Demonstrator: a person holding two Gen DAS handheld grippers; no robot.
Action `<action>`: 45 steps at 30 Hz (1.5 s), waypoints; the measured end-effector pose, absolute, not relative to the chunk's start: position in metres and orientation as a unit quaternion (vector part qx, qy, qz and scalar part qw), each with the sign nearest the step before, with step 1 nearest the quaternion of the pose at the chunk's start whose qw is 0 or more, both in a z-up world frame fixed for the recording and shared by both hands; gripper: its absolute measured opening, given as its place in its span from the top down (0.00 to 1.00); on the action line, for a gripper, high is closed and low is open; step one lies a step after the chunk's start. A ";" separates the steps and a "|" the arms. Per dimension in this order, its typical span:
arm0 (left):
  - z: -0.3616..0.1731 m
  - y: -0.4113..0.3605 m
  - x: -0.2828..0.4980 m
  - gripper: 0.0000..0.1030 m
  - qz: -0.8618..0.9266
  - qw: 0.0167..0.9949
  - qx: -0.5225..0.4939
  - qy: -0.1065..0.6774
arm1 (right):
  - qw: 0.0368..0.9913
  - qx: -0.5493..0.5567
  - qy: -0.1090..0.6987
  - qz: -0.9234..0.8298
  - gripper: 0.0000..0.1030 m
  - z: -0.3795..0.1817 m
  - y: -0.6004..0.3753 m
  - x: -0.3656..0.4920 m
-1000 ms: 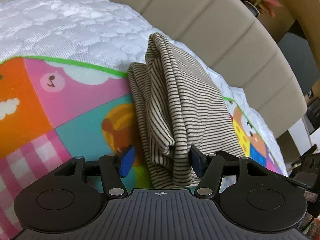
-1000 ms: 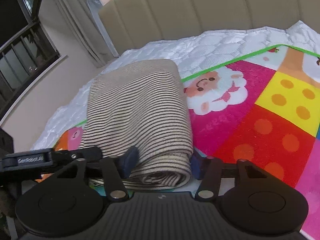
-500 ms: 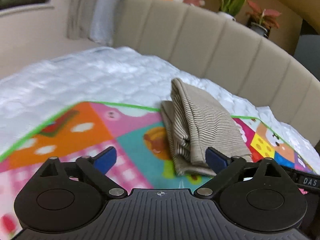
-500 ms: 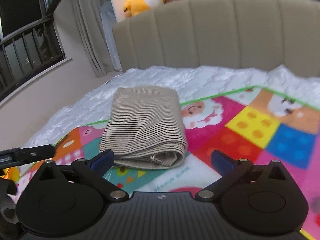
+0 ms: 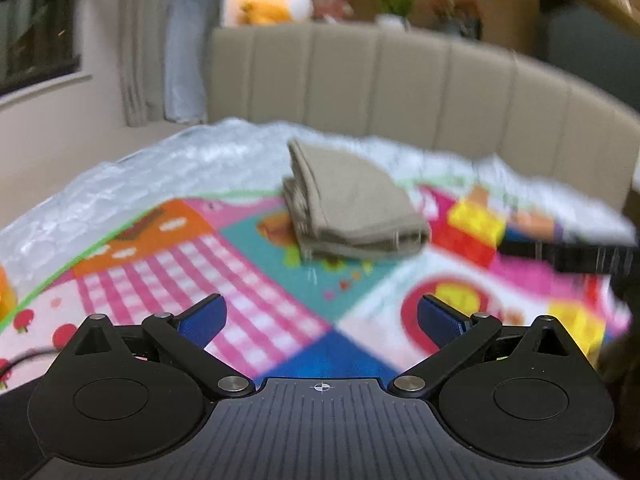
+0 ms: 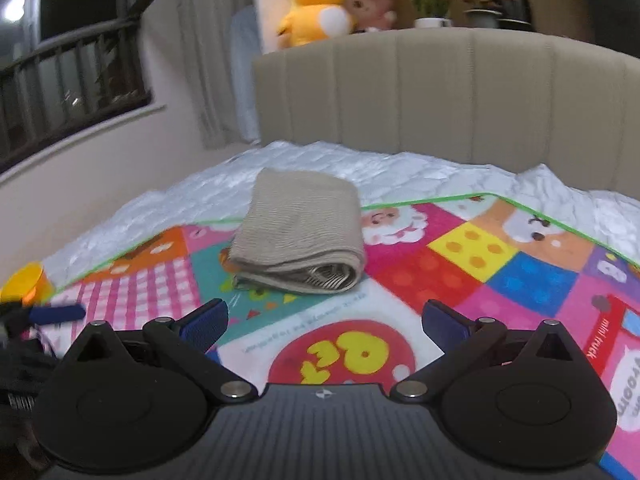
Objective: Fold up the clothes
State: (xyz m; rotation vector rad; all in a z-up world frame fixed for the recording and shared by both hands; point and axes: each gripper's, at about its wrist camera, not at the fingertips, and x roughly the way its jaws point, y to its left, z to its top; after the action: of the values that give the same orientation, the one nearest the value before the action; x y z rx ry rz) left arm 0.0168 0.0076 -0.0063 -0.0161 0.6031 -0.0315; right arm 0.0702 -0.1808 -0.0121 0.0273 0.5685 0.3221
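Garment sits folded into a thick bundle at the far end of the play mat, its back end hanging over the mat's green border onto the white quilted mattress, headboard behind it.

Starting on the left: left gripper has its blue pads spread wide, nothing between them, and it hangs over the mat well short of the bundle. From that side the bundle lies straight ahead and a touch right of center. The view is smeared with blur, so the stripes don't read at all.

Moving right: right gripper is splayed open and empty too. The garment is ahead and a bit left of its centerline, so the bundle basically sits between the two grippers. Its long axis runs away from the grippers toward the headboard, with the rolled layered end facing them. Neither hand looks clearly nearer, pretty much a tie.

Judging by how it lies, the folding looks done or nearly so. If another grab is needed, either gripper has to go forward and slightly inward to reach that near edge.
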 end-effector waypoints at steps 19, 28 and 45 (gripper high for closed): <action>-0.009 0.029 0.019 0.00 0.019 0.957 -0.050 0.284 | 0.942 0.012 0.290 0.168 0.00 -0.014 -0.178 0.071; -0.009 0.030 0.019 0.00 0.019 0.958 -0.049 0.283 | 0.940 0.014 0.295 0.172 0.00 -0.015 -0.178 0.071; -0.010 0.031 0.020 0.00 0.022 0.956 -0.046 0.288 | 0.938 0.013 0.300 0.176 0.00 -0.016 -0.177 0.071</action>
State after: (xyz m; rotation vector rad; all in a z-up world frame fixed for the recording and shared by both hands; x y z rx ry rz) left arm 0.0203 0.0315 -0.0097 -0.0943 0.5839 0.0437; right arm 0.0714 -0.1772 -0.0163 0.0265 0.6123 0.3587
